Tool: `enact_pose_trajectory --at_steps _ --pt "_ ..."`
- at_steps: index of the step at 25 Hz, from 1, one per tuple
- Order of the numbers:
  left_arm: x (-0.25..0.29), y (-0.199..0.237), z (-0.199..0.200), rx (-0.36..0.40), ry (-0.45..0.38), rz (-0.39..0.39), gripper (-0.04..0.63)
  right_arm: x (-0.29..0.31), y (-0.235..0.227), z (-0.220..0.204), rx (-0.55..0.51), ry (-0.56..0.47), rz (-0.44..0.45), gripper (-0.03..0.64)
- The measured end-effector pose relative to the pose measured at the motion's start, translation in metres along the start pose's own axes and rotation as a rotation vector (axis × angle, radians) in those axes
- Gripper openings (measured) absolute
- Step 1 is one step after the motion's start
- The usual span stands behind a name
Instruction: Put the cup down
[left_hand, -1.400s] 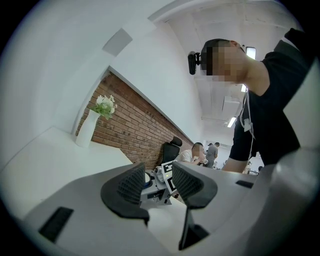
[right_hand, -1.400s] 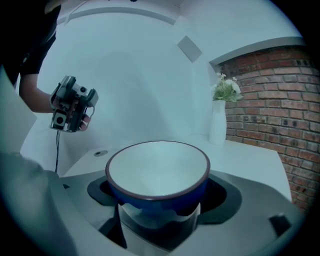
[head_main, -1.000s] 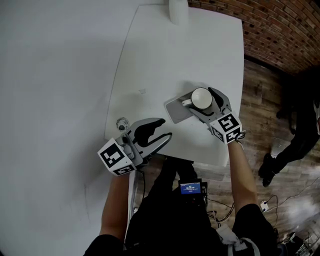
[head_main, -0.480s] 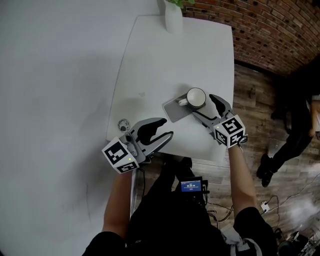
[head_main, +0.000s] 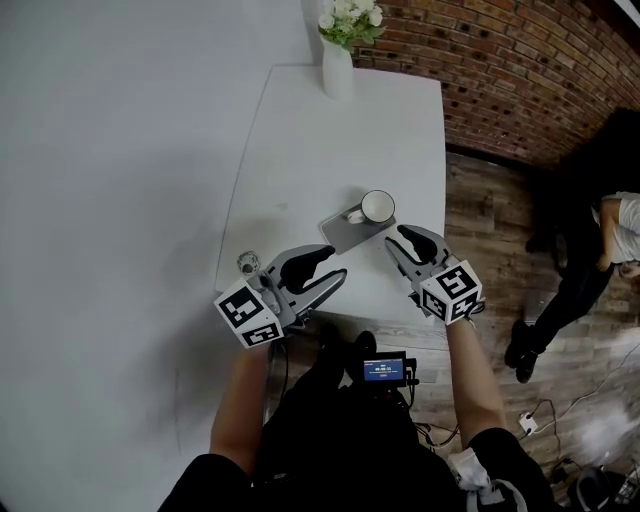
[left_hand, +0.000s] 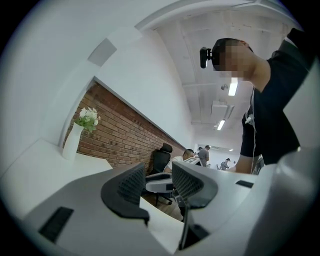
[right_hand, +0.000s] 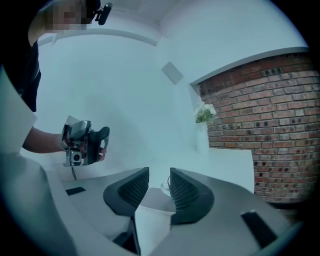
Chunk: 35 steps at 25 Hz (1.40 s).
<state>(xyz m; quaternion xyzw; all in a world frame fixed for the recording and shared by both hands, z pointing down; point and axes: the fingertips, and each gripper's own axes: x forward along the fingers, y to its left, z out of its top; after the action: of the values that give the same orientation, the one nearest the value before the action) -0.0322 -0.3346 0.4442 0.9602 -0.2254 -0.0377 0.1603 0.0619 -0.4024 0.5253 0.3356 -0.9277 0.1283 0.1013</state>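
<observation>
The white table (head_main: 340, 140) carries it all. My right gripper (head_main: 396, 240) hangs at five o'clock from the cup (head_main: 378, 207), clear of it. Its jaws have just been closing on nothing, with a narrow gap between them, so I judge the release done. My left gripper (head_main: 337, 262), jaws apart and empty, hovers at seven o'clock. The grey tray (head_main: 343, 233) bears the cup upright at its two o'clock corner.
</observation>
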Motion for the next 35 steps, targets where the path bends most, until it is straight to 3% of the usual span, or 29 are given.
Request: enact_pose_trajectory --at_steps 7,14,35 --pt "0.003 -0.020 -0.002 0.019 0.030 -0.019 0.161 -0.026 0.038 0.013 0.001 -0.009 0.023 0.063" --pt "0.004 -0.033 -0.004 0.091 0.043 0.009 0.161 -0.047 0.070 0.028 -0.021 -0.025 0.029 0.041" --pt "-0.005 -0.045 -0.001 0.114 0.002 0.045 0.040 -0.057 0.095 0.042 -0.019 -0.045 0.042 0.014"
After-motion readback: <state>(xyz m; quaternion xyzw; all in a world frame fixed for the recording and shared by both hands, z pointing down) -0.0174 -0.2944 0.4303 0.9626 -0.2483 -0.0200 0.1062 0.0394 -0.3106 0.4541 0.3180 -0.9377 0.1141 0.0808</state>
